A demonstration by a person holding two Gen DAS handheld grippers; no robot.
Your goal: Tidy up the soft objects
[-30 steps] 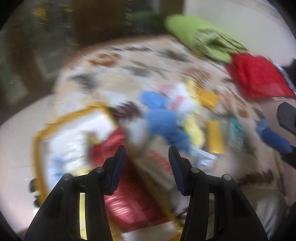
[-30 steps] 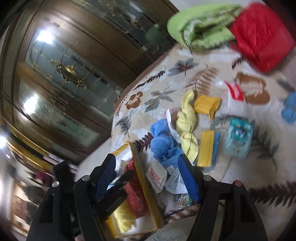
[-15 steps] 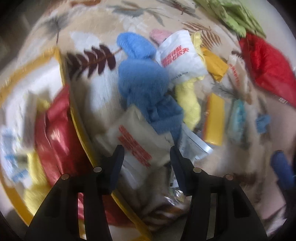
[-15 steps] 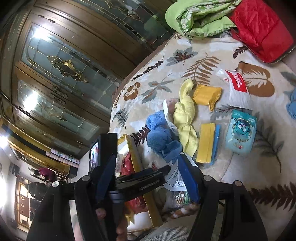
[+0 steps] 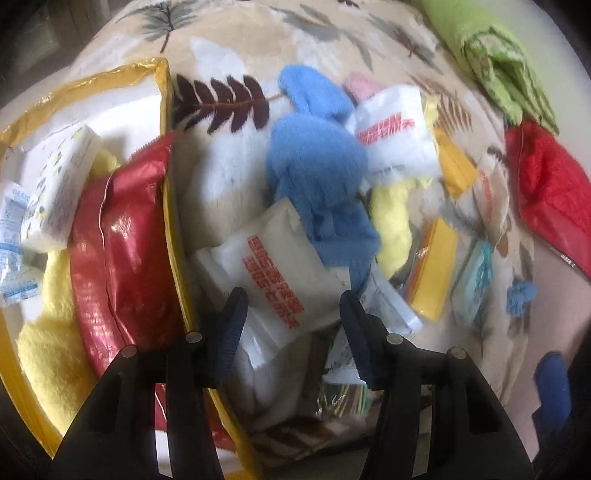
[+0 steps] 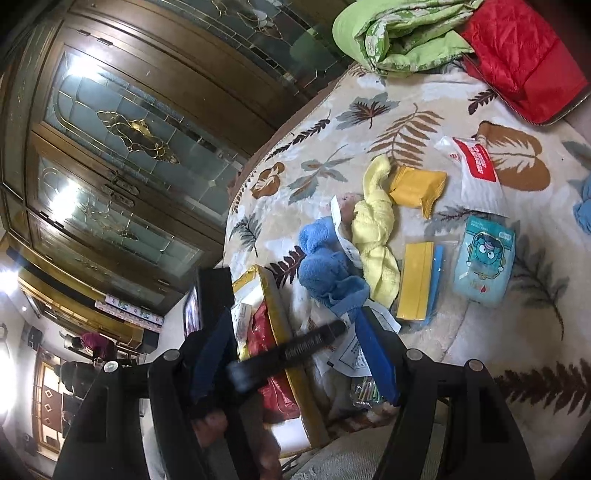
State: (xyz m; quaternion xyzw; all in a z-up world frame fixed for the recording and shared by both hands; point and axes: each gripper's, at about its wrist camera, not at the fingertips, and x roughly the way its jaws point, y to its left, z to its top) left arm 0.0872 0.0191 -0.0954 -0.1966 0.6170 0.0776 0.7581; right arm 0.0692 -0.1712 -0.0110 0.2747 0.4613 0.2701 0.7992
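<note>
My left gripper [image 5: 291, 328] is open, its fingers on either side of a white packet with red print [image 5: 273, 273], just above it. Behind the packet lies a blue towel [image 5: 317, 173], a second white packet [image 5: 395, 136] and a yellow towel [image 5: 391, 225]. To the left a yellow-rimmed bag [image 5: 164, 96] holds a red foil pack [image 5: 122, 254], a yellow towel [image 5: 55, 343] and a tissue pack [image 5: 59, 188]. My right gripper [image 6: 295, 354] is open and empty, held high. The left gripper [image 6: 288, 350] crosses its view, over the bag [image 6: 291, 354] and near the blue towel [image 6: 325, 266].
Everything lies on a leaf-patterned blanket [image 6: 406, 122]. A yellow pack [image 6: 415, 280], a teal wipes pack [image 6: 484, 254], an orange packet [image 6: 417, 184] and a red-and-white packet [image 6: 476, 166] lie to the right. A green quilt [image 6: 399, 33] and a red jacket [image 6: 517, 51] are at the back. A wooden cabinet [image 6: 129, 122] stands left.
My left gripper has dropped down and forward to the white packet and stays open. The right gripper has stayed almost still.
</note>
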